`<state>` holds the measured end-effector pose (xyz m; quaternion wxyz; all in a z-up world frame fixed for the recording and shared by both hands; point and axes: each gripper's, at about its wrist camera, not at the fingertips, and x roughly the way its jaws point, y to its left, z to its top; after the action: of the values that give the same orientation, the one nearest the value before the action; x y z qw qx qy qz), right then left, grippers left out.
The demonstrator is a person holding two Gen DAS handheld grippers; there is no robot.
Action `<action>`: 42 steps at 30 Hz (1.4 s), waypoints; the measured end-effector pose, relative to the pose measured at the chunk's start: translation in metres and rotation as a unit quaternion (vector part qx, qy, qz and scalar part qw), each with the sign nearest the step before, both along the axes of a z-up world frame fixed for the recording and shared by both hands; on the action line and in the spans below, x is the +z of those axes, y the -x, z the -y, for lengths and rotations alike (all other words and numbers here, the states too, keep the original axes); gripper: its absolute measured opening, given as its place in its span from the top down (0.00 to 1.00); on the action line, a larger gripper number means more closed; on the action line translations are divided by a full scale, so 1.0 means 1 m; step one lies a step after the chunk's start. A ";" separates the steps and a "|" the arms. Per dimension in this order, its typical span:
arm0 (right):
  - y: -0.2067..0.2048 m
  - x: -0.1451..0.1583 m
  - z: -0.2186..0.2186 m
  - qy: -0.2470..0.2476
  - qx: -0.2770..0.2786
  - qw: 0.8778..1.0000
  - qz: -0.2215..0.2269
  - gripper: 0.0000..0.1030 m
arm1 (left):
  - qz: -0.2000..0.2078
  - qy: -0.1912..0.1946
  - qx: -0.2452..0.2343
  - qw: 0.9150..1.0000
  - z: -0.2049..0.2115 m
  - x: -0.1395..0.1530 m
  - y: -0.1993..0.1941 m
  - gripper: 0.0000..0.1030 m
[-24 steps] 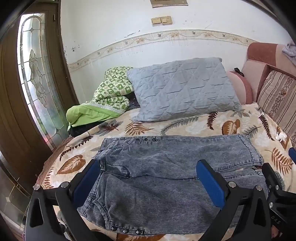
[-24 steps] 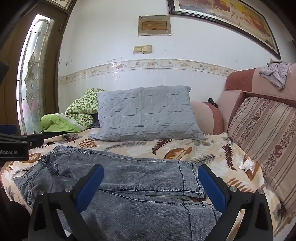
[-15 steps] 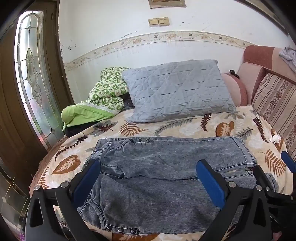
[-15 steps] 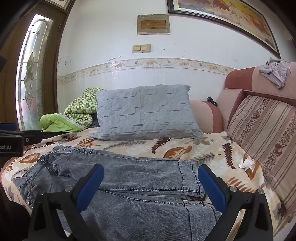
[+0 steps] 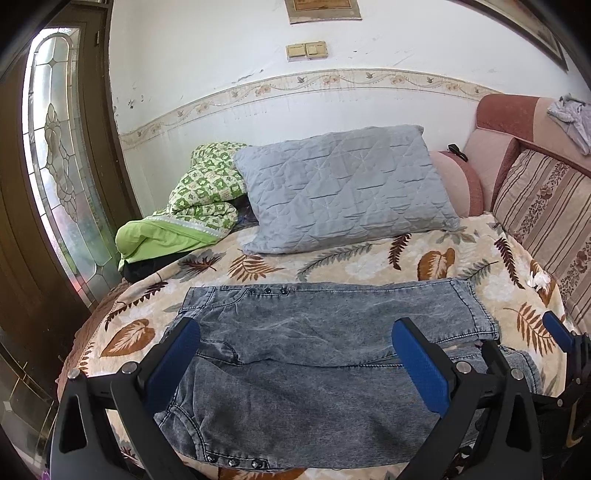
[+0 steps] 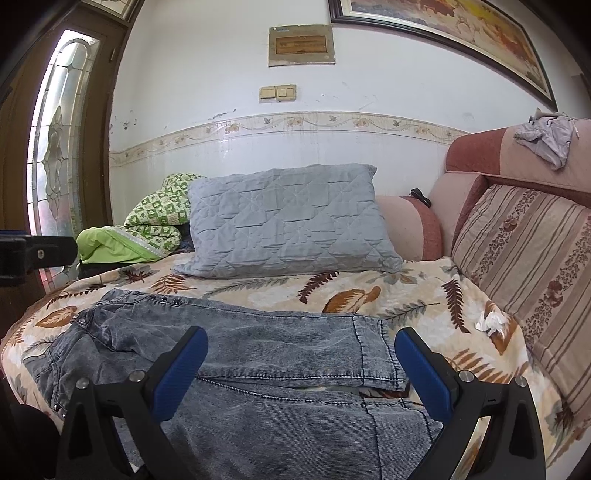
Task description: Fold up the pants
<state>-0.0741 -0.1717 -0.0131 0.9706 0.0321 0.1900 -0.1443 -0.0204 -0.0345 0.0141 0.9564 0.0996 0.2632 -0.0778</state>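
At the far left stands a wooden door with a leaded glass panel [image 5: 55, 177], its full height clearer in the left wrist view. Next comes a green patterned blanket [image 5: 199, 199] bunched against the wall, then a grey quilted pillow [image 5: 343, 184] leaning on it. The pants [image 5: 314, 354], grey washed denim, lie flat across the leaf-print bedspread [image 5: 369, 258], waistband to the left and legs stretching right, one leg folded over the other. The left tongs [image 5: 295, 354] hang spread wide above the pants' middle, gripping nothing. The right tongs [image 6: 301, 365] are likewise released, poised over the leg hems. Only the right wrist view shows the framed painting [image 6: 443, 26] high on the wall and all of the crumpled cloth [image 6: 546, 138] on the sofa back; the left wrist view alone catches the near waistband snaps [image 5: 232, 461]. A striped cushion [image 6: 524, 251] closes the right side, with a white tissue [image 6: 489, 321] beside it.
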 end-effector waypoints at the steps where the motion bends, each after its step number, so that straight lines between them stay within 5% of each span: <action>1: 0.000 0.000 0.001 -0.002 -0.001 1.000 0.001 0.01 | 0.000 0.000 -0.001 1.000 0.001 0.001 0.001 0.00; 31: 0.021 0.010 0.045 -0.041 -0.052 0.998 0.019 0.01 | 0.035 -0.036 -0.037 0.998 0.064 0.042 -0.006 0.00; 39: 0.016 0.005 0.049 -0.036 -0.062 0.997 0.001 0.01 | 0.023 -0.046 -0.033 0.998 0.052 0.026 -0.016 0.00; 42: 0.012 0.001 0.052 -0.025 -0.076 0.997 -0.016 0.01 | -0.019 -0.057 -0.021 0.998 0.033 0.003 -0.038 0.00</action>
<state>-0.0862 -0.2238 -0.0119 0.9525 0.0681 0.2059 -0.2136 0.0177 -0.0673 0.0172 0.9421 0.1581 0.2834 -0.0842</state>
